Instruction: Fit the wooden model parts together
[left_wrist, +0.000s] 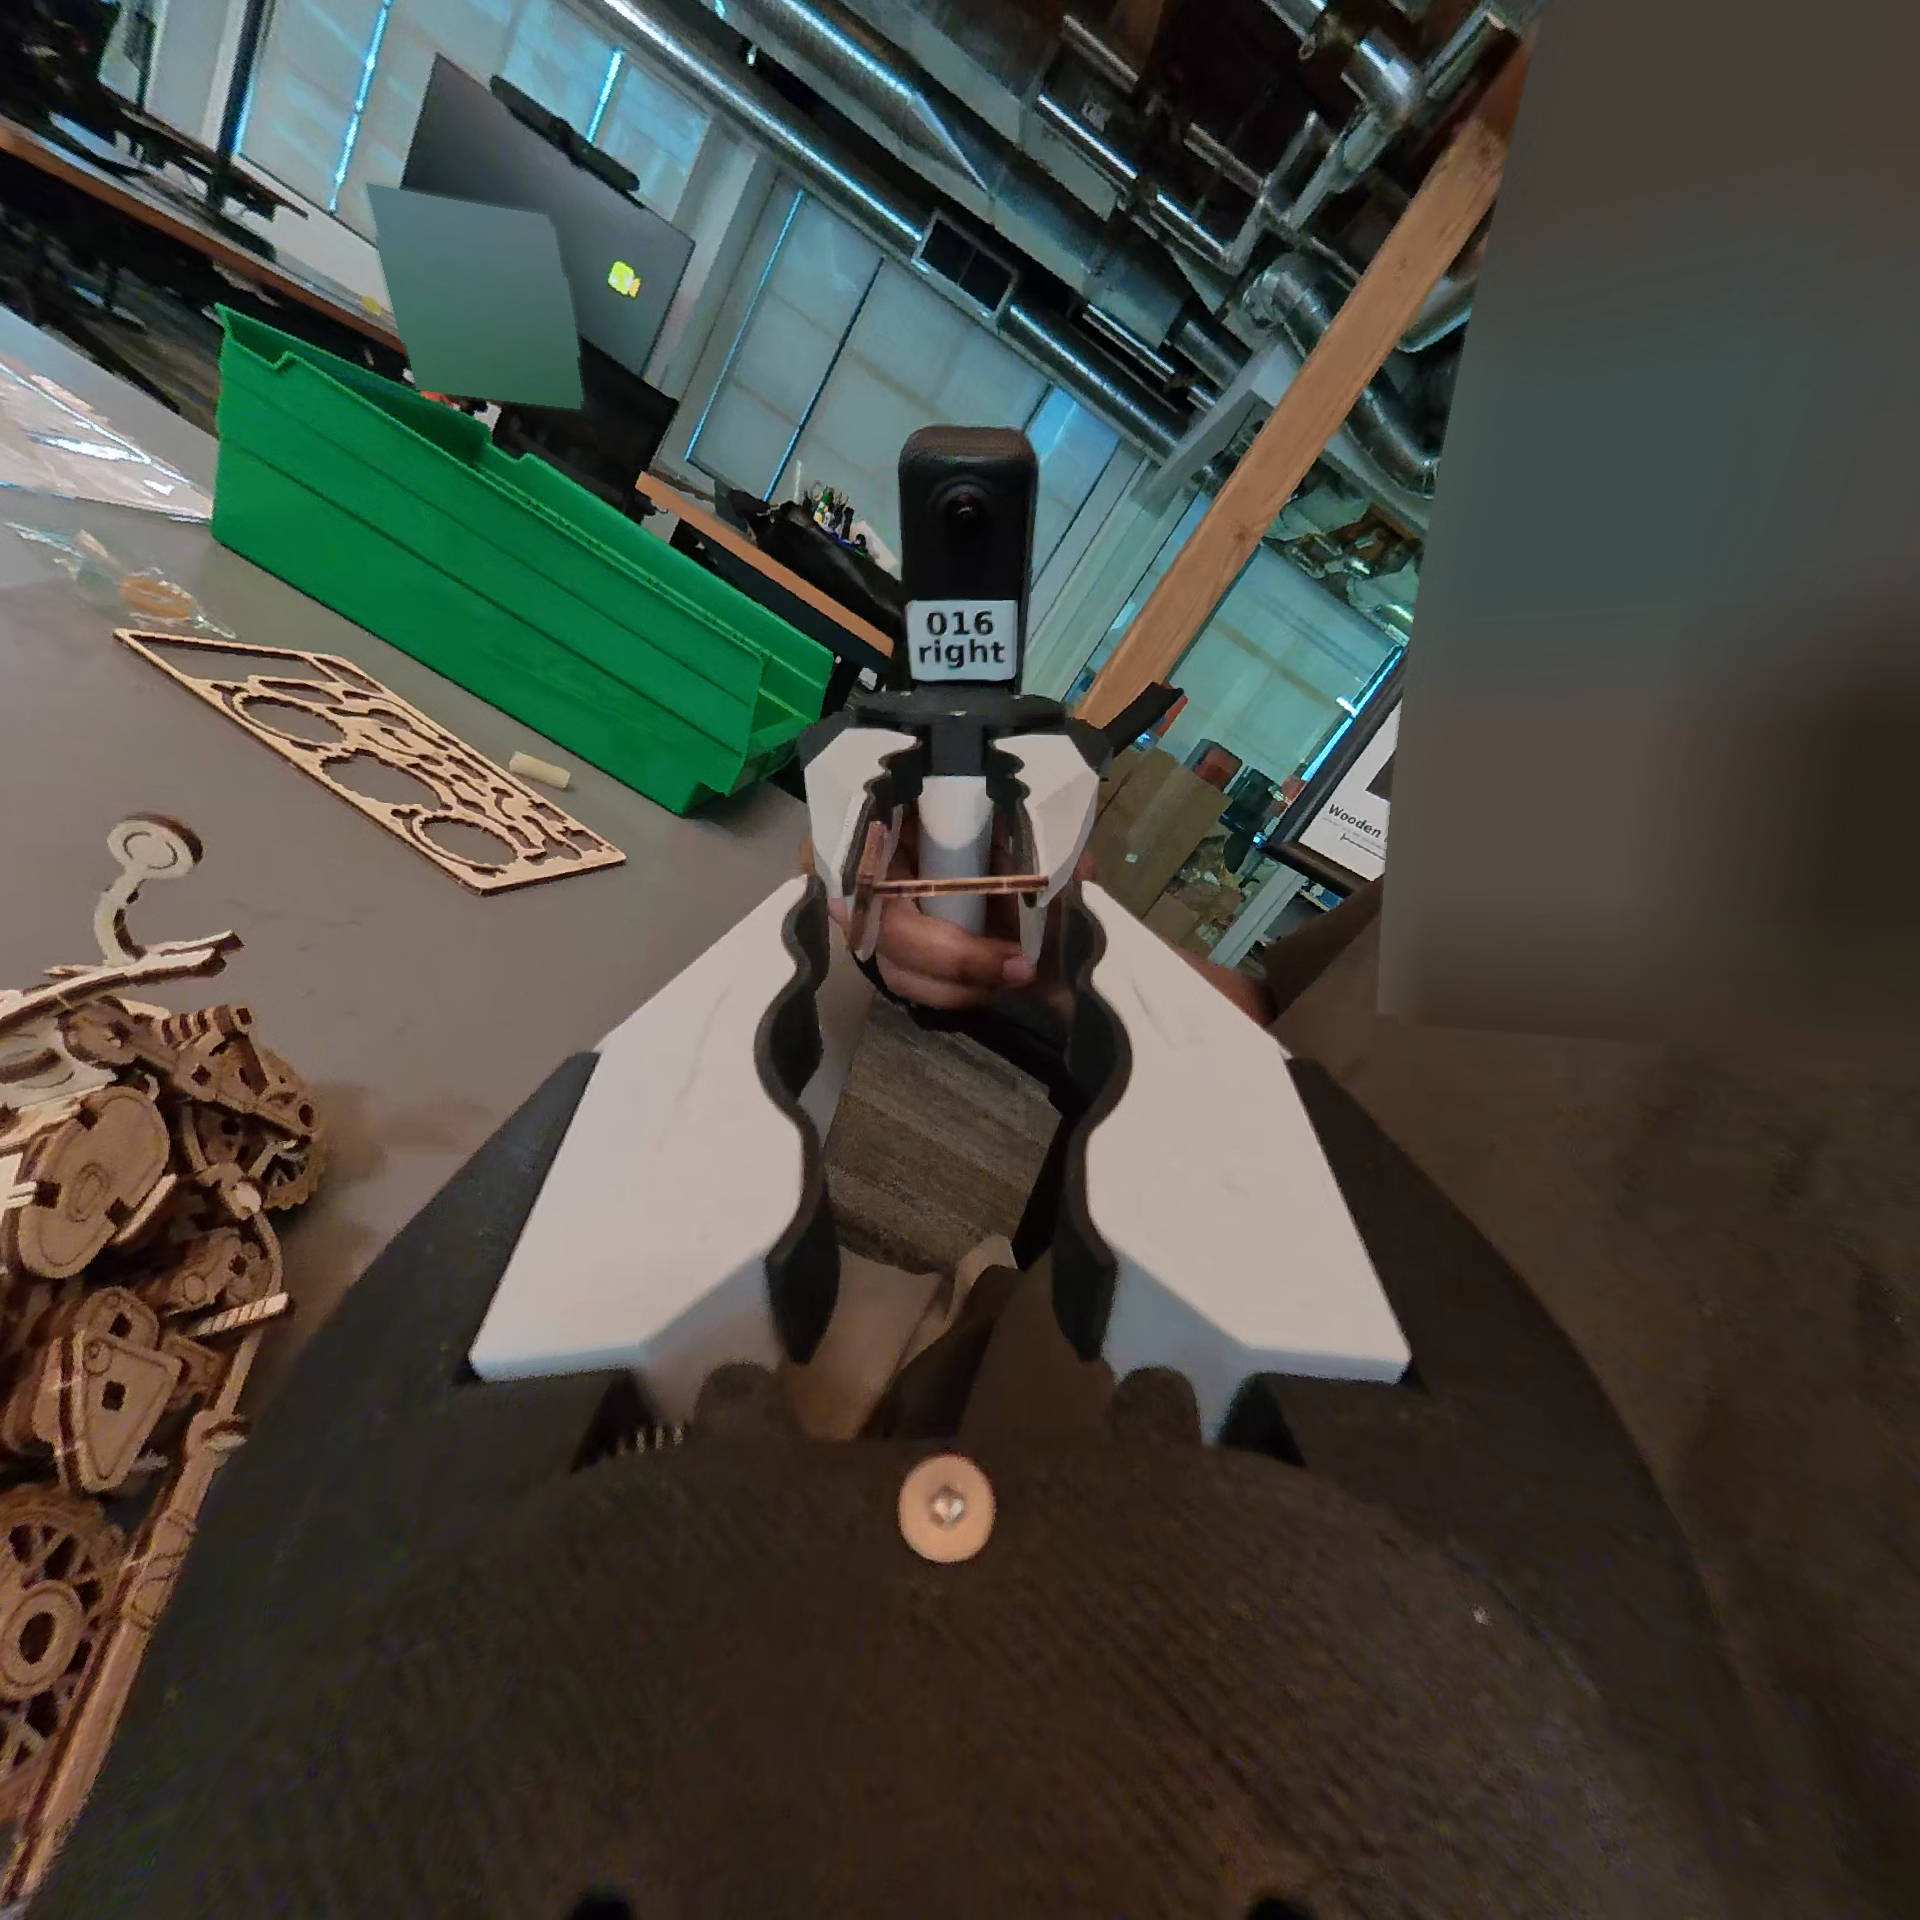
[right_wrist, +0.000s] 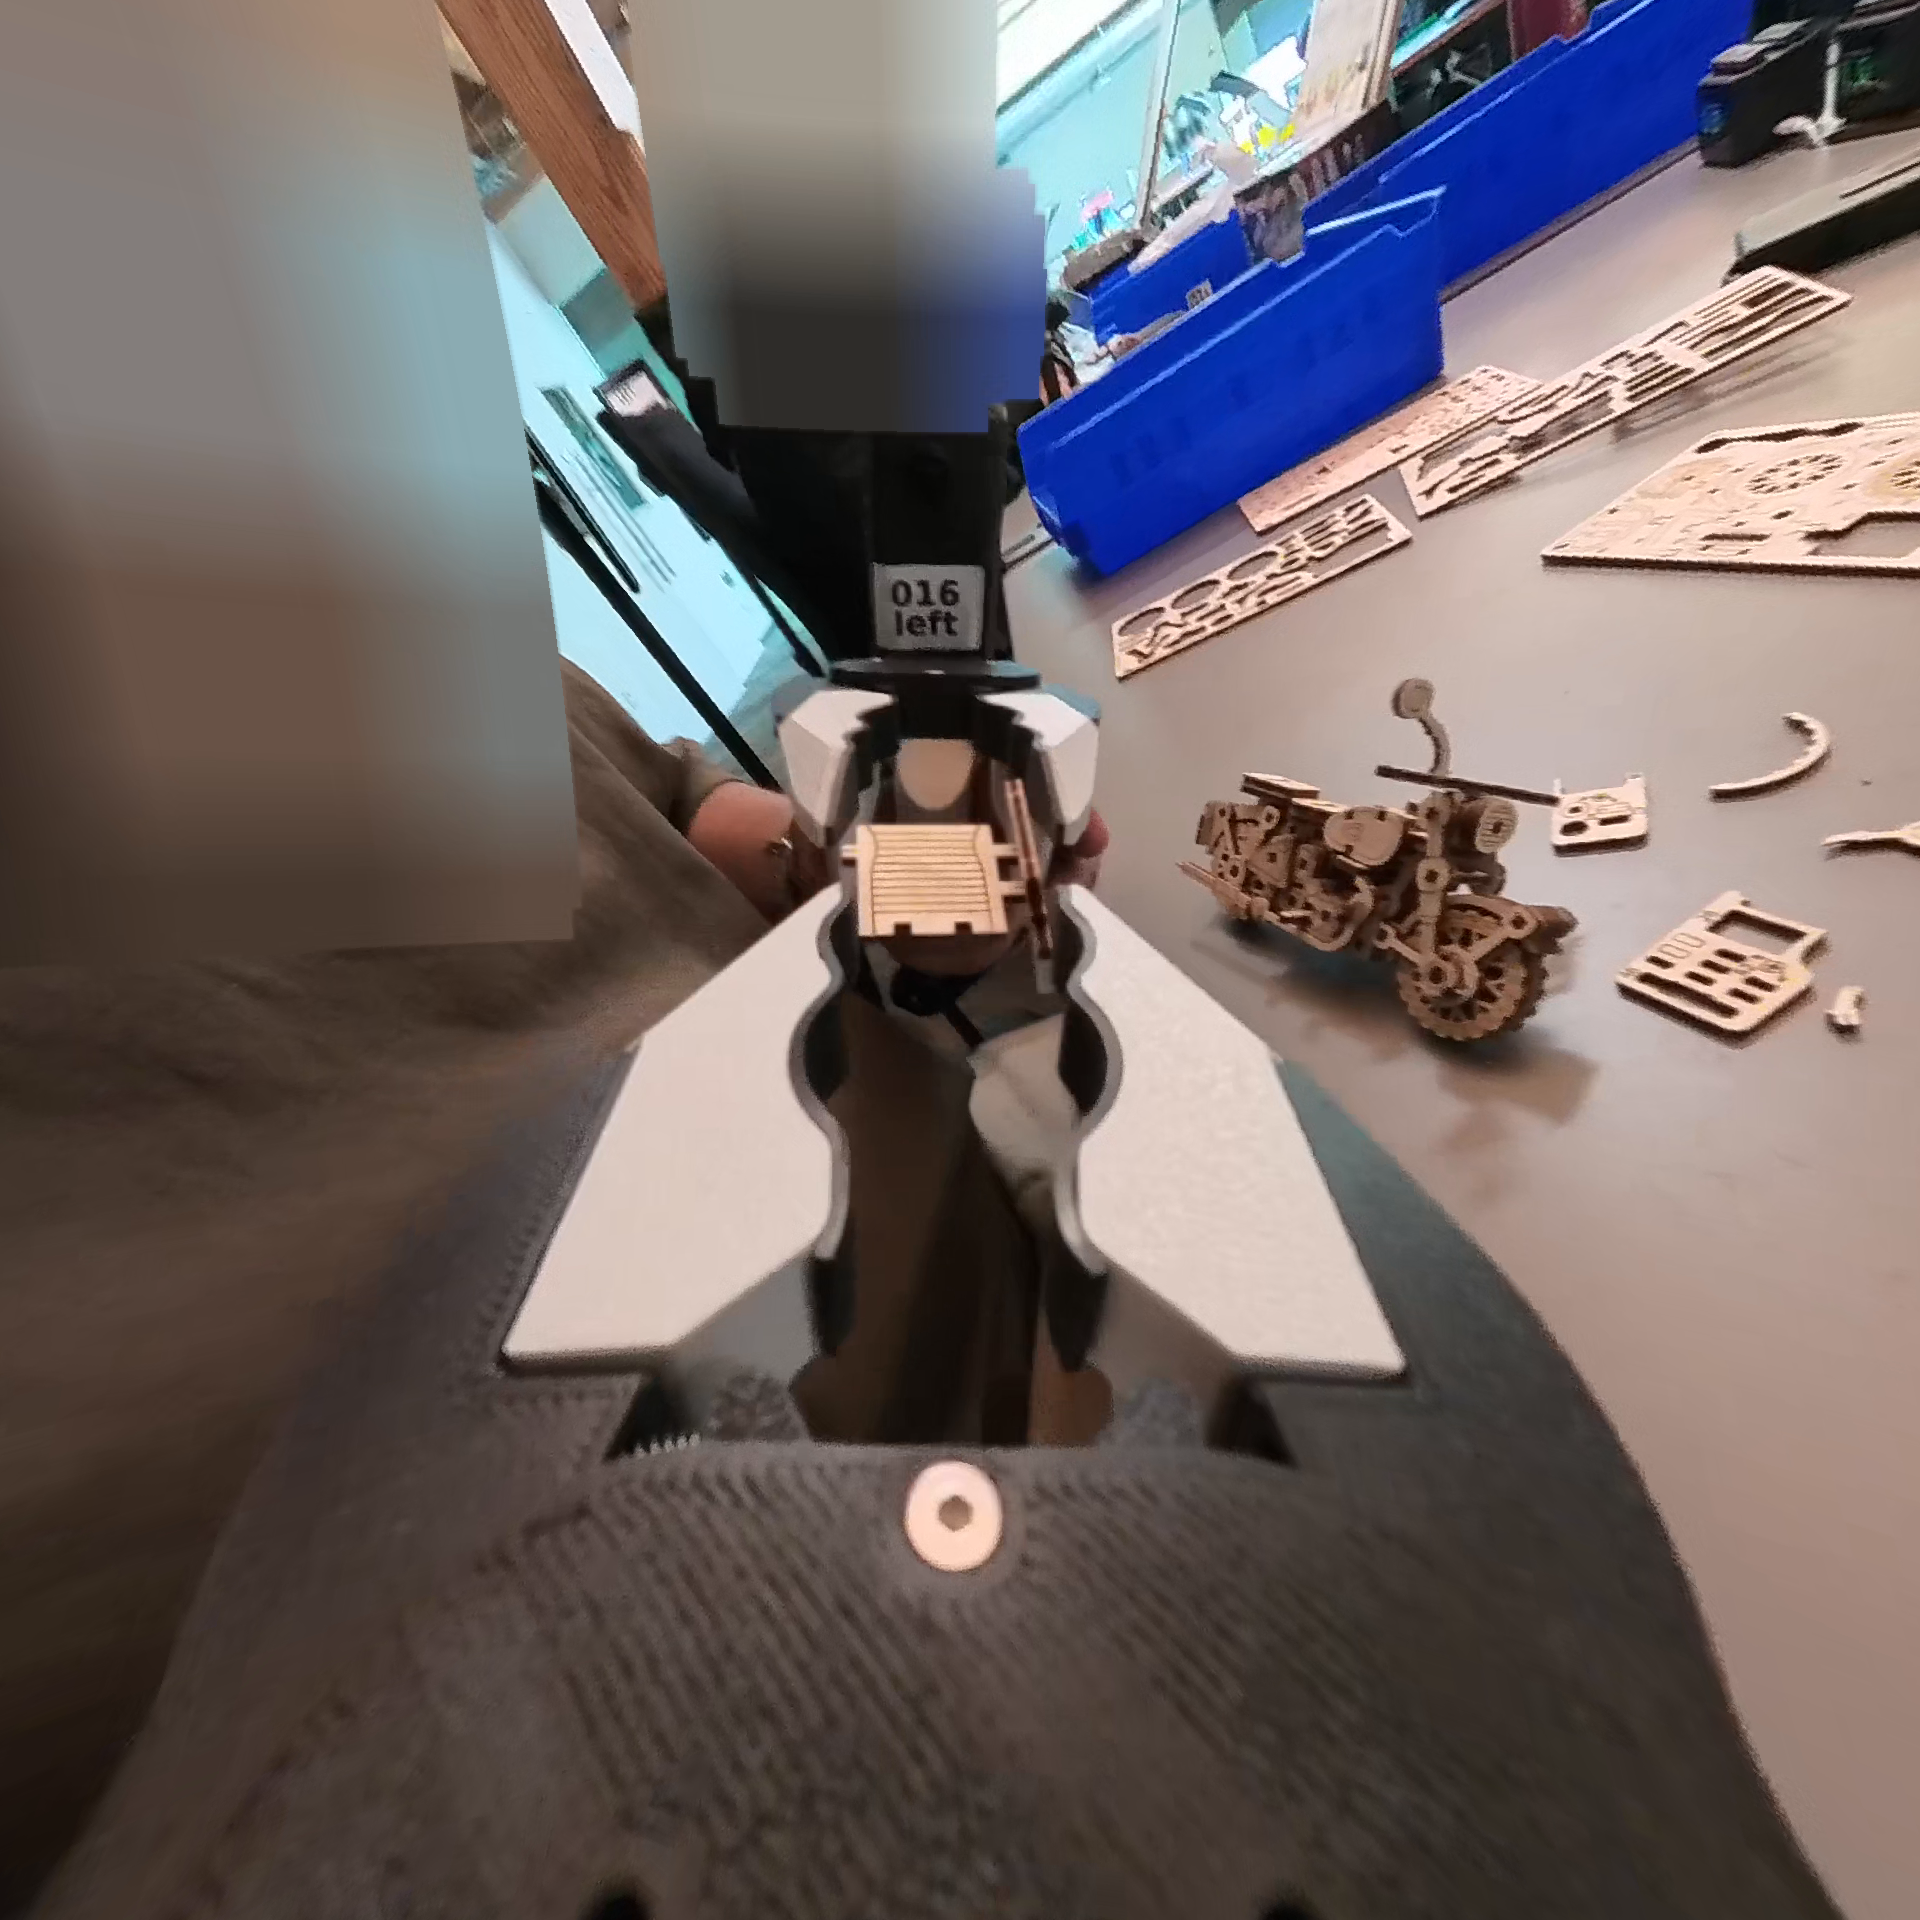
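With the mostly built brown wooden motorcycle model waiting on the table, the right gripper clamps a pale slatted wooden panel in mid-air, a thin wooden side strip seemingly meeting its tabs; the left gripper's hold cannot be told.

Each camera is sitting just behind its own gripper's two fingers, looking forward along them from above the grey table. The two views are facing each other closely: the left wrist view is showing the right gripper ahead, the right wrist view the left gripper. Both are sharing the slatted wooden piece between them and the motorcycle model.
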